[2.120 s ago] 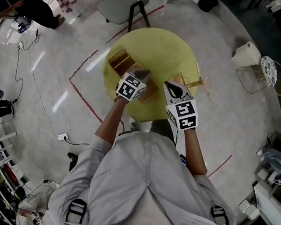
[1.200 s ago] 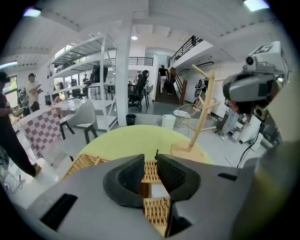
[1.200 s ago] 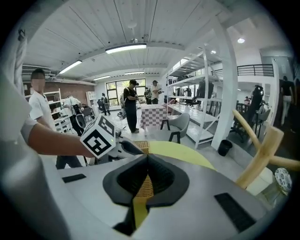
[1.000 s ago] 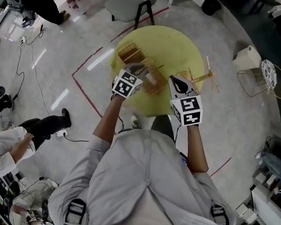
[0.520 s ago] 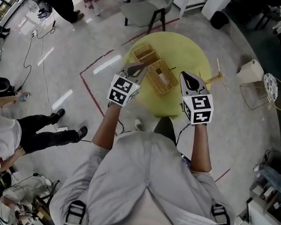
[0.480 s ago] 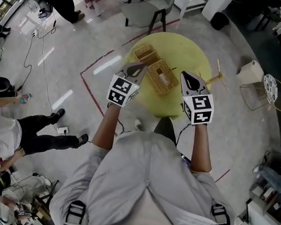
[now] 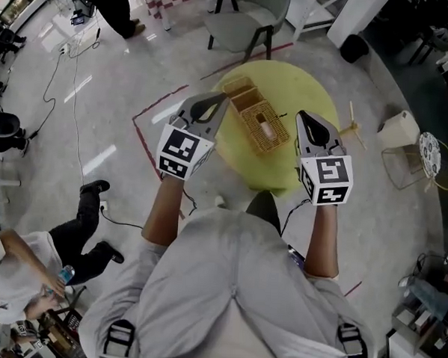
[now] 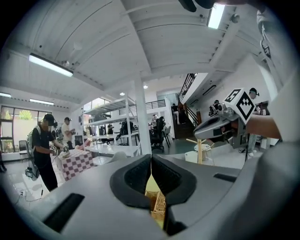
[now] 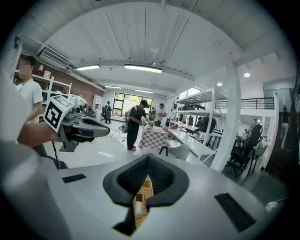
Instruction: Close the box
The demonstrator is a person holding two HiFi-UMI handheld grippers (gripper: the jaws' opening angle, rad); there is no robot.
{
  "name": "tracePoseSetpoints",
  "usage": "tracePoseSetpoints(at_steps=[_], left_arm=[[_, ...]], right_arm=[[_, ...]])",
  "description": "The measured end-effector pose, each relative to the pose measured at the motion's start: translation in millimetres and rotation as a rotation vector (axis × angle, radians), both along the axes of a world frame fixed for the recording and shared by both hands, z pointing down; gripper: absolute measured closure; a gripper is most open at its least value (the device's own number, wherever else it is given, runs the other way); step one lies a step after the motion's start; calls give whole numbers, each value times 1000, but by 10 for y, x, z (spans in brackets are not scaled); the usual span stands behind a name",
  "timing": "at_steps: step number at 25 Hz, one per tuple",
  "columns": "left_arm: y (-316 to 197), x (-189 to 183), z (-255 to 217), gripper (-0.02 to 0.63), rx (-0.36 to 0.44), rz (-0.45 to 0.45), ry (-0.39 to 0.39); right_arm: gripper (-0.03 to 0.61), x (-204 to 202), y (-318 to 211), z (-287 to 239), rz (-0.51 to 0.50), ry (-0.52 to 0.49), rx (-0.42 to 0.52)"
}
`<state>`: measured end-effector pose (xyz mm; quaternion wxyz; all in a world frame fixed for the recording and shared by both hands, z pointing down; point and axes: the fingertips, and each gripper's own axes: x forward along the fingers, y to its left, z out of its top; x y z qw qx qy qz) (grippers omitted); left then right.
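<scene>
my left gripper has its jaws pressed together with nothing between them, and the right gripper is the same. they hover clear of the box, one at its 9 o'clock, one at its 3 o'clock. the box sits on the yellow bench with its lid lying back at 11 o'clock. i judge the closing not done: the lid has yet to swing over.
</scene>
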<state>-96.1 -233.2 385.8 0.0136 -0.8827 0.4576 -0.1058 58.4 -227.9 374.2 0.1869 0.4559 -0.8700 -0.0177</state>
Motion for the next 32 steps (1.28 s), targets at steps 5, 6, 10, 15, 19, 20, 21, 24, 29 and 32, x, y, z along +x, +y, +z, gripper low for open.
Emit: tracePoseSetpoints(at_steps=[5,6,10,15,19,20,21,24,29,32], left_arm=[[101,-13,-169,581,45,-13,-3],[110,-15,-180,581,48,-13,-3],[141,-24,-152,581,43,-15,-12],[186,-11,-162,581,37,-15,-13],[221,-47,-107,581,25,-20,-16],[223,-48,-105,581,25,-20,-15],[225,-48,-105,581,25,-20,-13],[226,-57,-79,581,19,-21,-11],[235,-76,21,581,-1,-25,-16],[242,-65,24,581,-7,-23,-14]], right_arm=[[555,-69,52,-106,-25,19,22],[555,-81,60,-106,-29,23,22],[555,-96,95,-113,-35,34,25],[555,-90,123,-109,-36,35,26],[555,-93,146,-85,-33,34,20],[555,-90,146,-76,-32,34,18],[555,-85,144,-65,-31,36,15],[555,-80,134,-31,-30,38,12],[555,-63,138,15,-26,42,3],[555,-54,144,35,-25,43,-2]])
